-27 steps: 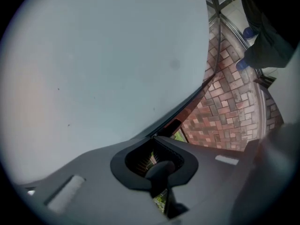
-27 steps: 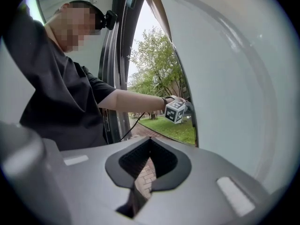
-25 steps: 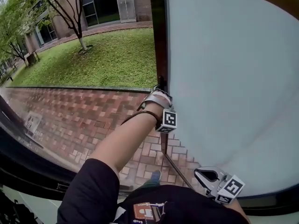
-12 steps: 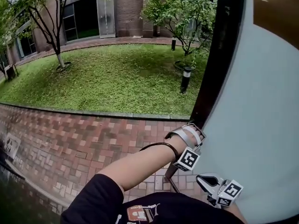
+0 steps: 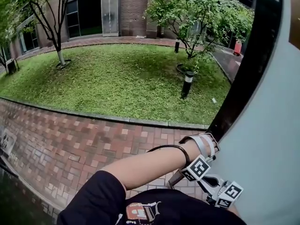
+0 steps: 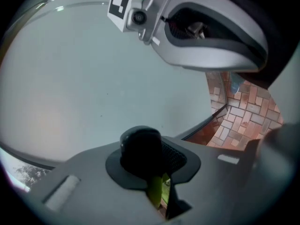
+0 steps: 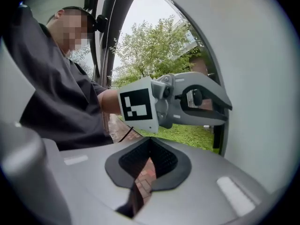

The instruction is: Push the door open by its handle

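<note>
Two empty: left tongs (image 6: 158,190) just opened slightly | right tongs (image 7: 148,162) ajar | door (image 6: 93,78) just ahead

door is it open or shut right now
Open. The pale grey door stands angled aside, and past its black edge the green lawn and red brick path show directly.

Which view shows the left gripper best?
Right gripper view: the left gripper shows side-on, marker cube and jaws, beside the door. Head view shows only its top at the door's edge. Its own view shows just its jaws, which have just been opening, nothing between them.
</note>
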The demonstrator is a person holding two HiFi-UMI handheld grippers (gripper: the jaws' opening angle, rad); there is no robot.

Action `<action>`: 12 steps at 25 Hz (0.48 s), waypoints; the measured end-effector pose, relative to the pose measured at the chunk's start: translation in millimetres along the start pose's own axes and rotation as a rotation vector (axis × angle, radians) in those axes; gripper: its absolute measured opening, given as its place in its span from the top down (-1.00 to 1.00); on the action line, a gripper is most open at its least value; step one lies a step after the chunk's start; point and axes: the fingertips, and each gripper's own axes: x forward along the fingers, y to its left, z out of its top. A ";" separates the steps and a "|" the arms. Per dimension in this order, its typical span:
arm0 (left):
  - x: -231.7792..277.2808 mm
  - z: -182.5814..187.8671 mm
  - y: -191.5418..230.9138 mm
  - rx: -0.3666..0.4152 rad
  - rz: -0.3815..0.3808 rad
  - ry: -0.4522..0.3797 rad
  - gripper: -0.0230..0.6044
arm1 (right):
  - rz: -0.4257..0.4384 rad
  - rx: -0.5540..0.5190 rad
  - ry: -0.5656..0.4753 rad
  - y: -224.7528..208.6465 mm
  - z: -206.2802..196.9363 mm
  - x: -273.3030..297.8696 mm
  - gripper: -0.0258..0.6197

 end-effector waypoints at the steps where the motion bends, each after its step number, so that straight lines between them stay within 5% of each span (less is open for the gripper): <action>1: 3.1 -1.7 2.4 0.004 -0.008 -0.034 0.74 | 0.005 0.000 -0.005 -10.3 2.4 2.4 0.92; 3: 9.3 -4.1 6.5 -0.008 -0.024 -0.082 0.62 | 0.016 0.036 -0.018 -29.0 5.2 4.5 0.92; 5: 14.4 -8.0 13.6 -0.093 -0.017 -0.098 0.28 | 0.020 0.090 -0.023 -44.4 -1.5 5.0 0.92; 9: -8.6 -42.9 18.0 -0.393 0.122 -0.114 0.11 | -0.006 0.109 0.003 -66.7 -25.1 14.8 0.92; 12: -54.9 -103.0 -24.1 -0.676 0.158 -0.118 0.14 | -0.063 0.089 -0.021 -85.7 -11.1 34.6 0.92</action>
